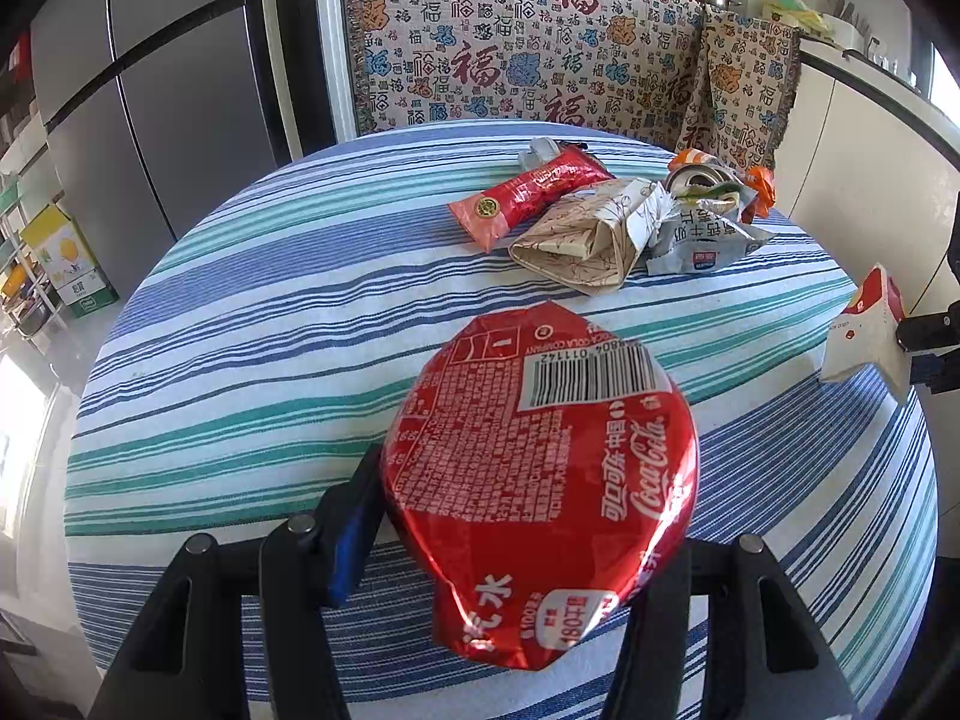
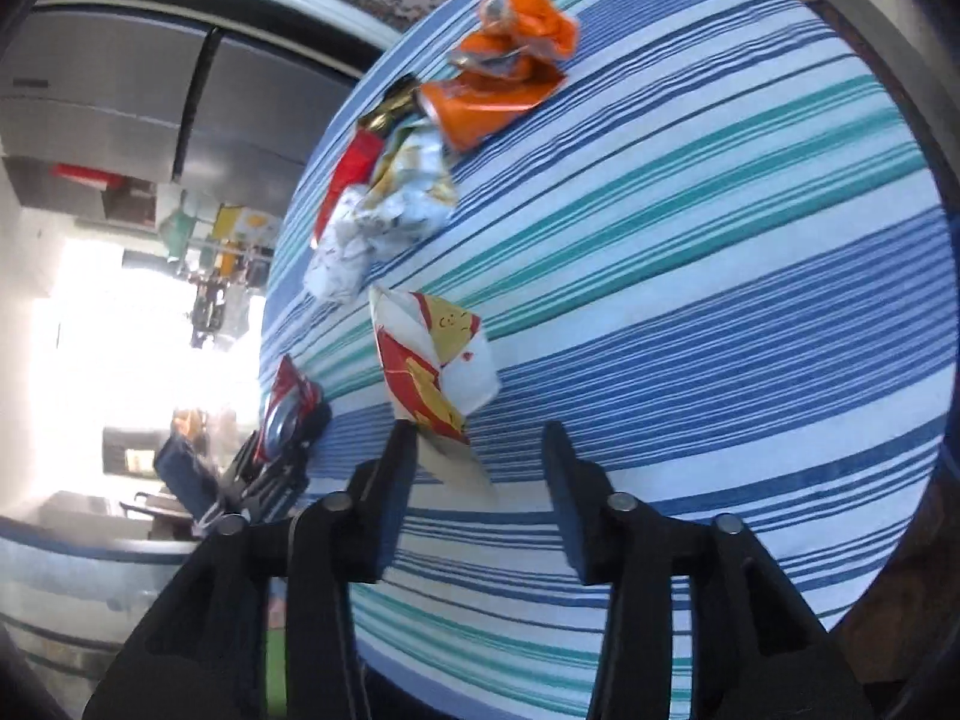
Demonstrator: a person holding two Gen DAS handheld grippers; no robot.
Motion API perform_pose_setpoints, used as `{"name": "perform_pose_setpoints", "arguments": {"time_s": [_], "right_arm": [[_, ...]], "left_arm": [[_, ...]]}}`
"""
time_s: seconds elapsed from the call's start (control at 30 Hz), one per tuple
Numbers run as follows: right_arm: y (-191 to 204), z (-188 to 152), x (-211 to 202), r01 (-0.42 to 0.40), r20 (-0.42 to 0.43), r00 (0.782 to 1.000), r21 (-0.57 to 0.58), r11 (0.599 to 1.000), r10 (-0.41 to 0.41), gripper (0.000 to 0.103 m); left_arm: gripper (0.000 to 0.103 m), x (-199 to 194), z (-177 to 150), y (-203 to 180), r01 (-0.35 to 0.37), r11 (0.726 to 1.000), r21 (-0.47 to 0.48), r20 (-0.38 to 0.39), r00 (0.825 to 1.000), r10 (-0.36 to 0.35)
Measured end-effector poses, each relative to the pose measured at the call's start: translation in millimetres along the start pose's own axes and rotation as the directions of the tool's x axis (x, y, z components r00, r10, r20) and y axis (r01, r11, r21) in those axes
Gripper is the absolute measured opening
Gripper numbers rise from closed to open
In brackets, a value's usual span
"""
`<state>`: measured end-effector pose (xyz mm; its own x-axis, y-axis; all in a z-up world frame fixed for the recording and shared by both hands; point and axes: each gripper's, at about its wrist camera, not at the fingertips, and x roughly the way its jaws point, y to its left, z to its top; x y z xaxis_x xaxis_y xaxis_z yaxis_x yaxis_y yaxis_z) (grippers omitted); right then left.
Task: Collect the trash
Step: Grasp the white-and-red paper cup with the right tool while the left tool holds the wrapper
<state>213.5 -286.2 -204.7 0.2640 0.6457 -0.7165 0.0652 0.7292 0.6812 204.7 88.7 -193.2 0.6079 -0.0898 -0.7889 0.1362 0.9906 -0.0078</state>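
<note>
left hand-held gripper [image 1: 528, 516] clamping crushed red cola can [image 1: 540, 480], flattened, barcode up

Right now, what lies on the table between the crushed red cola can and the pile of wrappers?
Nothing: in the left wrist view only bare striped tablecloth separates the crushed red cola can, held by the left gripper, from the wrapper pile.

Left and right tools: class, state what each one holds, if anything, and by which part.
The left tool grips the crushed Coca-Cola can across its flattened sides. The right tool pinches the red-and-white wrapper by its near edge.
</note>
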Motion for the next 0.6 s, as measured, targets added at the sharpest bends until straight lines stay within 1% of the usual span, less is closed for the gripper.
{"name": "perform_pose_setpoints", "arguments": {"time_s": [0.03, 0.1, 0.2, 0.27, 0.3, 0.33, 0.4, 0.43, 0.5, 0.53, 0.57, 0.6], "right_arm": [[-5, -1, -6, 0.021, 0.027, 0.999, 0.011, 1.0, -0.022, 0.057], [-10, 2, -15, 0.081, 0.064, 0.995, 0.014, 0.997, -0.082, 0.057], [-11, 0, -25, 0.174, 0.108, 0.979, -0.002, 0.985, -0.173, 0.061], [-10, -3, -33, 0.239, 0.153, 0.96, -0.003, 0.971, -0.236, 0.065], [-8, -5, -37, 0.262, 0.186, 0.948, 0.012, 0.965, -0.259, 0.07], [-7, -8, -41, 0.267, 0.215, 0.939, 0.033, 0.963, -0.267, 0.075], [1, -16, -44, 0.241, 0.255, 0.934, 0.069, 0.968, -0.251, 0.082], [6, -18, -42, 0.237, 0.255, 0.934, 0.08, 0.968, -0.25, 0.085], [18, -22, -26, 0.254, 0.233, 0.934, 0.096, 0.962, -0.27, 0.086], [25, -21, -11, 0.278, 0.211, 0.933, 0.093, 0.956, -0.292, 0.086], [29, -22, -1, 0.311, 0.197, 0.926, 0.088, 0.946, -0.322, 0.086], [35, -20, 13, 0.36, 0.192, 0.908, 0.091, 0.928, -0.371, 0.086]], "left_arm": [[0.058, 0, 0, 0, 0.0, 1.0, 0.001, 0.0, 1.0, 0.0], [0.058, 0, -1, 1, -0.001, 1.0, 0.001, 0.0, 1.0, 0.001], [0.058, 0, -1, 1, 0.0, 1.0, 0.001, 0.0, 1.0, 0.0], [0.059, 0, -1, 1, -0.001, 1.0, 0.001, 0.0, 1.0, 0.001], [0.059, 0, -1, 1, -0.001, 1.0, 0.001, 0.0, 1.0, 0.001], [0.059, 0, -1, 0, -0.001, 1.0, 0.002, 0.0, 1.0, 0.001], [0.059, 0, -1, 1, 0.0, 1.0, 0.001, 0.0, 1.0, 0.0], [0.059, 0, -1, 1, 0.0, 1.0, 0.001, 0.001, 1.0, 0.0], [0.059, 0, -1, 1, 0.0, 1.0, 0.001, 0.001, 1.0, 0.0], [0.059, 0, -1, 1, 0.0, 1.0, 0.001, 0.001, 1.0, 0.0], [0.059, 0, -1, 1, 0.001, 1.0, 0.001, 0.001, 1.0, -0.001], [0.059, 0, -1, 1, 0.001, 1.0, 0.001, 0.001, 1.0, -0.001]]}}
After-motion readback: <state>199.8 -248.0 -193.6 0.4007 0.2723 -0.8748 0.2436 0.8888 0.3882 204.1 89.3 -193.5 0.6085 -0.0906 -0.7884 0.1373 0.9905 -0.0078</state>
